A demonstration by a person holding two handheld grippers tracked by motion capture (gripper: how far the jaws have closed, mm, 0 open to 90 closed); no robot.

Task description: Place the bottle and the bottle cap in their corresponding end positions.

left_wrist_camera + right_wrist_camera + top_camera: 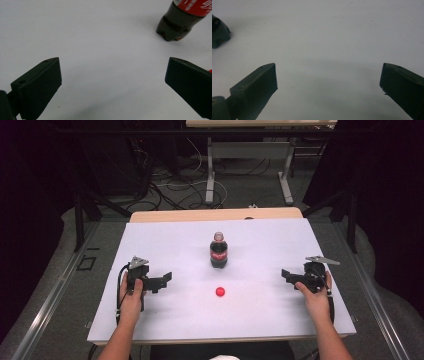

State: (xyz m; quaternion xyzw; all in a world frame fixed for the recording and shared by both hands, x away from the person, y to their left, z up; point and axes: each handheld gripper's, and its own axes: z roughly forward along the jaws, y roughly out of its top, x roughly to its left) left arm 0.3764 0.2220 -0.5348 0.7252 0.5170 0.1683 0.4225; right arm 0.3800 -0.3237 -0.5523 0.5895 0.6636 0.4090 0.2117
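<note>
Dark plastic cola bottle with red label (218, 251) stands upright, uncapped, mid white worktop (165, 235). Small round red cap (220, 292) lies just in front of it, apart. Left tool (161, 281) and right tool (287, 275) rest at opposite sides, jaws spread wide, holding nothing.

Bottle (219, 251) stands upright at table (165, 235) centre; cap (220, 292) lies on the table just before it, apart. Left gripper (162, 279) and right gripper (289, 275) flank both.
</note>
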